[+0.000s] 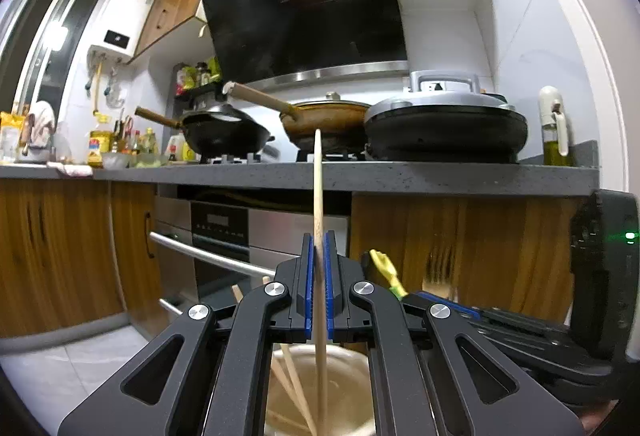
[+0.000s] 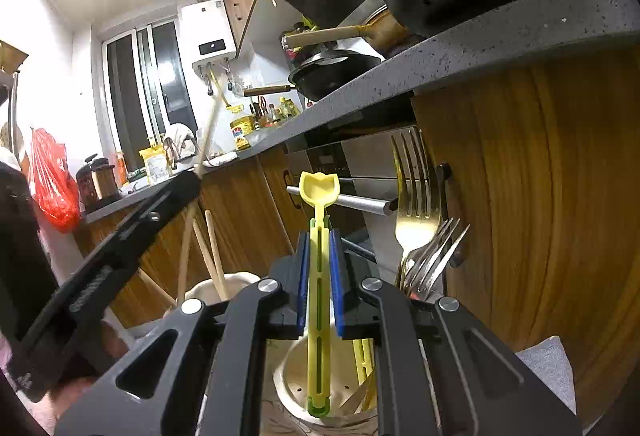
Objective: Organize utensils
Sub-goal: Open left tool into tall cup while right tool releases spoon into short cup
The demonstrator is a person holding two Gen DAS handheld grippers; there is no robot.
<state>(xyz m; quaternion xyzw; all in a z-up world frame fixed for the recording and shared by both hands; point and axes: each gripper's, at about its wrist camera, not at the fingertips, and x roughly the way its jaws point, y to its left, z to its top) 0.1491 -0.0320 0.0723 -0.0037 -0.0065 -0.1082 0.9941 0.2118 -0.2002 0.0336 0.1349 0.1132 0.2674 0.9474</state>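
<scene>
Left hand-held gripper (image 1: 319,276) clamps an upright wooden chopstick (image 1: 318,188) above the cream holder (image 1: 352,388); right hand-held gripper (image 2: 319,276) clamps a yellow plastic clip (image 2: 319,236) above its holder (image 2: 296,380). Both seem light, stiff; mid-shaft grips suit.

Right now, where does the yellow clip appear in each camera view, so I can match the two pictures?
Left wrist view: only the yellow clip head shows, lower right of centre, beside the left gripper.
Right wrist view: centre, upright, clamped in the right gripper above a white holder.
Shared landmark: the grey countertop.
</scene>
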